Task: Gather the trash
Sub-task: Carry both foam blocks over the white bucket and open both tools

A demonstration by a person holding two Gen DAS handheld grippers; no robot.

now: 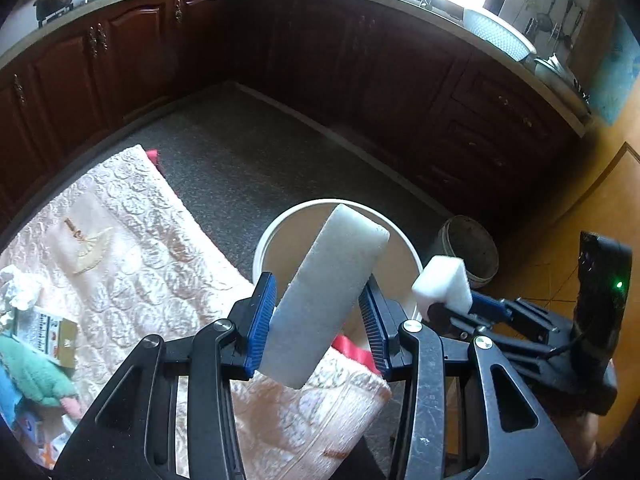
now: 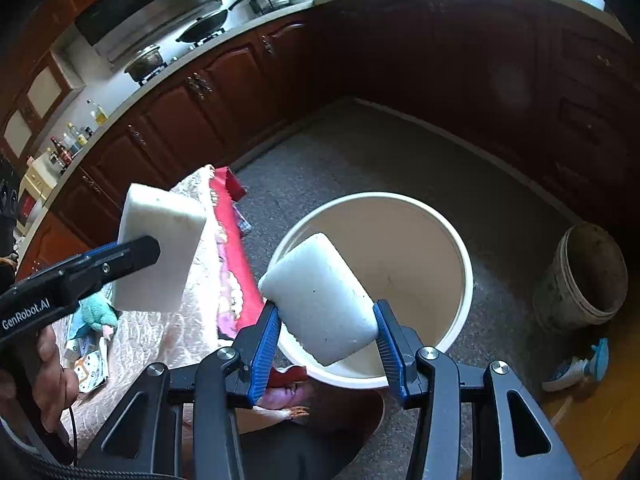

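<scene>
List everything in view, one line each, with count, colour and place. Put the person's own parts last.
foam block: 2, white, one in each gripper, above or beside the white bucket
white bucket: 1, white, on the grey floor beside the quilt
old bucket: 1, dirty grey, on the floor right of the white bucket
quilt: 1, pale pink, spread on the floor at left
litter: several pieces, mixed colours, on the quilt's near left end
spray bottle: 1, blue and white, lying on the floor at right
cabinets: a run, dark brown, under the counter
wok: 1, black, on the stove
left gripper: 1, black with blue fingers, clamping a block
right gripper: 1, same, clamping a block
hand: 1, holding the left gripper's handle
</scene>
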